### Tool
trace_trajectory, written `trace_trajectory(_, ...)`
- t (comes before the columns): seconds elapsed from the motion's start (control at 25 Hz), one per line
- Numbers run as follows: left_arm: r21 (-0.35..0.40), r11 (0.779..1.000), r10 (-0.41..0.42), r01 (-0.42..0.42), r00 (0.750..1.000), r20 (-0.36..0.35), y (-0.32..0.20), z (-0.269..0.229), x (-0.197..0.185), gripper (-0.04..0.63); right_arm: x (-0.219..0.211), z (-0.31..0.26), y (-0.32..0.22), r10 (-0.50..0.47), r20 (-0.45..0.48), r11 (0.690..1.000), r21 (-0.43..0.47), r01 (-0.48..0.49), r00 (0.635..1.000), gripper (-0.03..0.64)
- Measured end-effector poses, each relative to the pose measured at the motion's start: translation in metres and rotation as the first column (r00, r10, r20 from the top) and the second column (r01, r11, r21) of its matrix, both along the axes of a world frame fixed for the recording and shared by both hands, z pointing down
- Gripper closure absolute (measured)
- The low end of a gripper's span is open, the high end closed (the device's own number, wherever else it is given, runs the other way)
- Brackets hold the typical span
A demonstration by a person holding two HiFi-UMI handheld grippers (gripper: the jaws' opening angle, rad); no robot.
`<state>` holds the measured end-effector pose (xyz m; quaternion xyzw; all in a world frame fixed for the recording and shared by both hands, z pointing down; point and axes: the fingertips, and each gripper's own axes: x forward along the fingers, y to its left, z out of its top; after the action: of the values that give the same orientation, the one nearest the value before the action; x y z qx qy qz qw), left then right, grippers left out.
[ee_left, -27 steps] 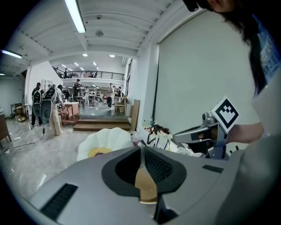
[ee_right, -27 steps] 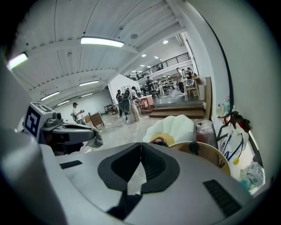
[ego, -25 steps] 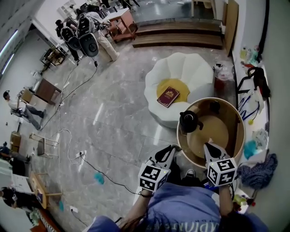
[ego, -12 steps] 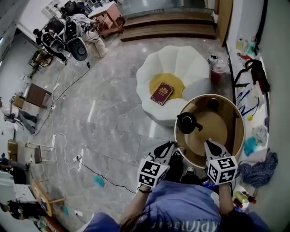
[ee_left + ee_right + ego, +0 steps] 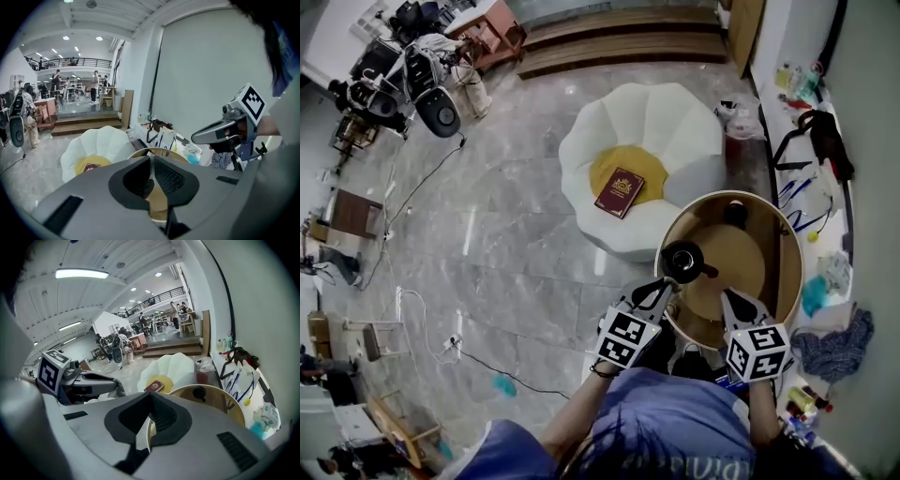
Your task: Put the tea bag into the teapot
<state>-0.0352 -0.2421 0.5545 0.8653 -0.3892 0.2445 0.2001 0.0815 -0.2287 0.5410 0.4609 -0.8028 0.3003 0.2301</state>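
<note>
Head view: I saw the left gripper point(image 5: 667, 283) closed on nothing, tips just beside the black teapot point(image 5: 682, 260), contact unclear; teapot stood at the left edge of the round wooden table point(image 5: 745, 267); right gripper point(image 5: 727, 296) also closed and empty over the table's near rim; grey marble floor point(image 5: 506, 234); white petal-shaped seat point(image 5: 675, 122) with a red book point(image 5: 620, 192) on its yellow centre; wooden steps point(image 5: 619, 47) beyond.

Left gripper view: jaws tip to tip, table beyond them; white wall point(image 5: 201, 70) at right; people point(image 5: 95, 86) on a far platform.

Right gripper view: jaws together too; small dark object point(image 5: 199, 392) on the table's far side; I couldn't make out the tea bag in any view.
</note>
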Motion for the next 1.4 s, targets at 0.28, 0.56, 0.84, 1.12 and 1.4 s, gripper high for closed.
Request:
trace_trajectory(0.28, -0.039, 0.993, 0.109, -0.107, 0.993, 0.034, -0.04, 0.041, 0.003, 0.555, -0.01, 0.008, -0.026, 0.044, -0.02, 0.999, -0.018, -0.044, 0.999, 0.598)
trace_trajectory(0.56, -0.065, 0.981, 0.191, -0.185, 0.974, 0.12, -0.071, 0.093, 0.014, 0.555, 0.0, 0.018, -0.032, 0.14, -0.025, 0.989, -0.052, -0.141, 0.99, 0.598)
trace_trajectory(0.84, -0.103, 0.922, 0.388, -0.374, 0.883, 0.264, -0.074, 0.149, 0.036, 0.555, -0.001, 0.036, -0.026, 0.184, -0.021, 0.977, -0.108, -0.185, 0.983, 0.598)
trace_trajectory(1.12, -0.118, 0.857, 0.503, -0.502, 0.764, 0.405, -0.078, 0.188, 0.051, 0.555, -0.005, 0.054, -0.018, 0.217, -0.014, 0.963, -0.161, -0.217, 0.976, 0.598)
trace_trajectory(1.4, -0.167, 0.781, 0.589, -0.601, 0.623, 0.515, -0.079, 0.214, 0.057, 0.555, 0.002, 0.067, -0.015, 0.233, -0.025, 0.954, -0.186, -0.234, 0.972, 0.598)
